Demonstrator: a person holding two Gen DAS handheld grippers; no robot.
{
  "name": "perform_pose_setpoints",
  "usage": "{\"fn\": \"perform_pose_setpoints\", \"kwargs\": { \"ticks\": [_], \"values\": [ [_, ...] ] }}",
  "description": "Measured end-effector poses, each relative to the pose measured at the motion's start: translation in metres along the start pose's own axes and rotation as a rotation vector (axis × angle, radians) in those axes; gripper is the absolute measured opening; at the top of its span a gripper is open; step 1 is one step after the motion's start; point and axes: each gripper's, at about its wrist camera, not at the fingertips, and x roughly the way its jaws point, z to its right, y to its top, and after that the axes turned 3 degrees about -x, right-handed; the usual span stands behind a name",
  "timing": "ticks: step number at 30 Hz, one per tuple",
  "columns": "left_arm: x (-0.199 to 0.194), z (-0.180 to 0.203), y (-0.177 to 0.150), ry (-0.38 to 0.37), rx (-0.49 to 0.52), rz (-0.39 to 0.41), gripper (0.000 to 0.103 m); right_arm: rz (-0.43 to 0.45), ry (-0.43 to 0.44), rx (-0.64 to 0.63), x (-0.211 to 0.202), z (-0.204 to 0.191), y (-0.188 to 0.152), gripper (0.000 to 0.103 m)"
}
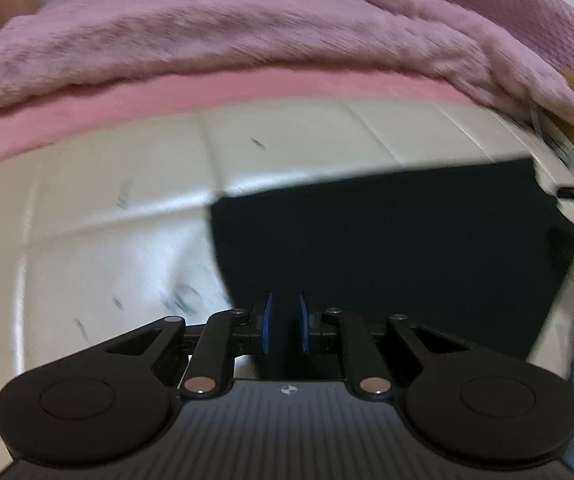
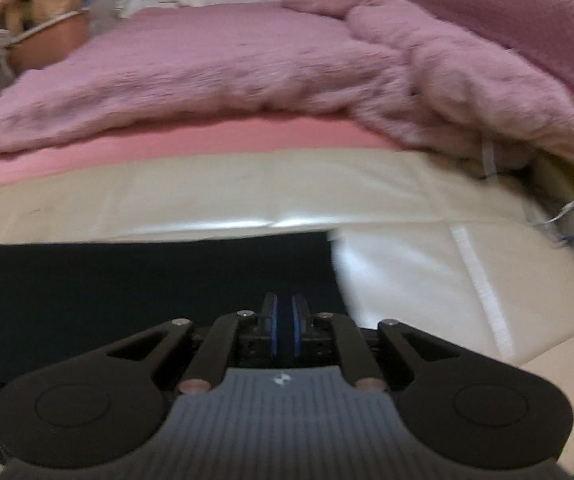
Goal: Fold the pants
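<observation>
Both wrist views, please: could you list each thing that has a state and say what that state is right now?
pants: lying flat on the cream surface, folded into a dark rectangle.
left gripper: nearly closed over the pants, a narrow gap between the pads; no cloth visibly pinched.
right gripper: shut, over the pants' near edge; whether it holds cloth cannot be told.
blanket: spread over the bed, bunched at the right.

Fuzzy pink blanket (image 2: pixel 215 68), cream bench (image 2: pixel 427 280)
</observation>
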Motion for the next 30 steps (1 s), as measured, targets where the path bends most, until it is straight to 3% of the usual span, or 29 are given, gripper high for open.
{"fn": "perform_pose_setpoints", "kwargs": {
  "ticks": [8, 16, 18, 21, 23, 27, 30],
  "values": [
    [0.000, 0.015, -0.042, 0.030, 0.043, -0.105, 0.012, -0.018, 0.227, 0.018, 0.000, -0.080, -0.031, 0.004],
    [-0.017, 0.012, -0.041, 0.023, 0.019, -0.101, 0.013, -0.056, 0.264, -0.066, -0.004, -0.137, -0.052, 0.004],
    [-0.025, 0.003, -0.034, -0.004, -0.034, -0.042, 0.025, -0.057, 0.270, -0.085, -0.008, -0.146, -0.051, 0.005],
    [-0.023, -0.015, -0.023, 0.009, -0.134, 0.013, 0.041, -0.055, 0.276, -0.104, -0.010, -0.152, -0.048, 0.019],
    [-0.018, -0.028, -0.020, 0.002, -0.212, 0.042, 0.054, -0.054, 0.278, -0.112, -0.010, -0.155, -0.046, 0.019],
    [0.002, -0.057, -0.021, -0.080, -0.405, 0.031, 0.057, -0.060, 0.266, -0.130, -0.005, -0.163, -0.041, 0.029],
    [0.016, -0.065, -0.028, -0.111, -0.466, 0.014, 0.057, -0.072, 0.248, -0.145, 0.001, -0.166, -0.039, 0.029]
  ]
}}
